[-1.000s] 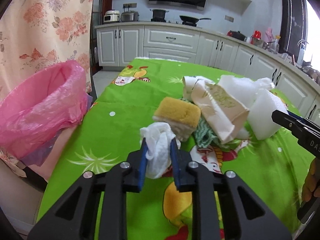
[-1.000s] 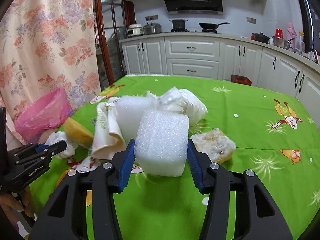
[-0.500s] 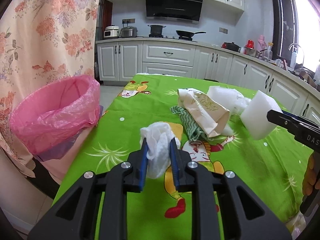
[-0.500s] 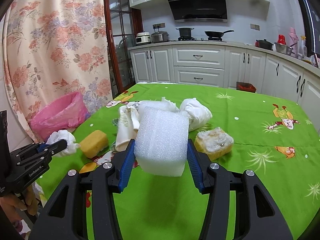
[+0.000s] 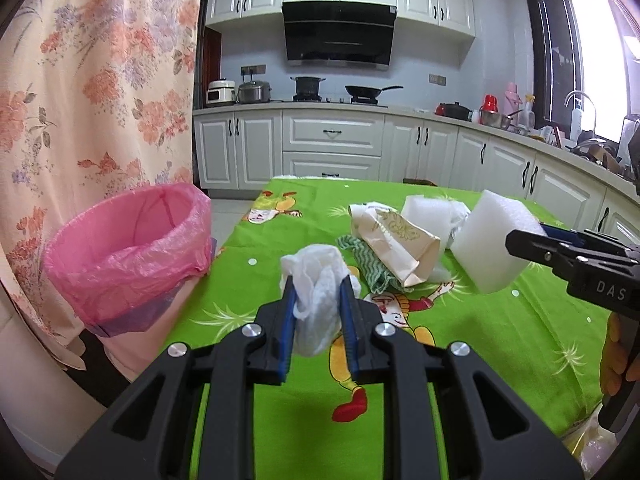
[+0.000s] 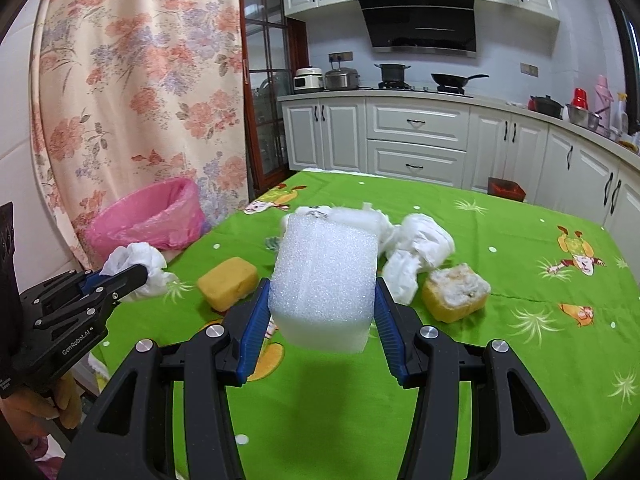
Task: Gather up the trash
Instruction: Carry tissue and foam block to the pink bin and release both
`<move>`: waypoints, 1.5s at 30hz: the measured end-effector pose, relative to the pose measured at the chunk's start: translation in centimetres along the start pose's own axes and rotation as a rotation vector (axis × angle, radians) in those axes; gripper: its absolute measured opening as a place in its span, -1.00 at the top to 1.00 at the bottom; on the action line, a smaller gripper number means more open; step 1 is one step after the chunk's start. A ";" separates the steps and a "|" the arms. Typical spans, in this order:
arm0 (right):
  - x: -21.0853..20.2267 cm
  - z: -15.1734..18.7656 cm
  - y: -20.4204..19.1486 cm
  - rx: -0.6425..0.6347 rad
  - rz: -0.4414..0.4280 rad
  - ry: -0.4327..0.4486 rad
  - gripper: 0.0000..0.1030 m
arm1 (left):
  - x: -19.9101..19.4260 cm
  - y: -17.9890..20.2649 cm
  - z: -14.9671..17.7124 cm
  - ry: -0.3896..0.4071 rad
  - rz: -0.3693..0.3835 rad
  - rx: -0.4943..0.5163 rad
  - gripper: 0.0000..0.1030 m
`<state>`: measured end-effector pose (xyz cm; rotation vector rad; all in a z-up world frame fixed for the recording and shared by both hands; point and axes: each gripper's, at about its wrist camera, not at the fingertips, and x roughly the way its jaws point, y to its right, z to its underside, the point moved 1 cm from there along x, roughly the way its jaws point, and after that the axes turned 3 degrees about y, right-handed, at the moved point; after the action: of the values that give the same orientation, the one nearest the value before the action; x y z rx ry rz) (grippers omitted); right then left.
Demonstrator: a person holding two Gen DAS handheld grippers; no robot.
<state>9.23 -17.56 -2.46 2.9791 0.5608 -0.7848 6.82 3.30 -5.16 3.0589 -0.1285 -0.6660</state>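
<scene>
- Left tool [image 5: 318, 294] is being kept squeezed on the white tissue [image 5: 316, 300], lifted off the counter [image 5: 500, 340].
- Right tool [image 6: 322, 306] is being kept clamped on the foam block [image 6: 324, 280], raised too.
- Both are being carried toward the pink bin [image 5: 124, 256].

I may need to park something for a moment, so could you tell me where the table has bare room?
The green tablecloth is bare at its near right, in front of the torn sponge, and along the far edge toward the cabinets. The middle is crowded: yellow sponge, crumpled white wrapping, paper bag.
</scene>
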 end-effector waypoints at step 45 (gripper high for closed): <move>14.3 -9.8 -22.2 -0.156 -0.398 -0.020 0.05 | -0.4 -23.6 -5.6 0.105 -0.251 -0.196 0.58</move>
<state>17.89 9.05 1.04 2.7467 1.1774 -0.7449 10.60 26.83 -0.53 2.9351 0.3073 -0.4891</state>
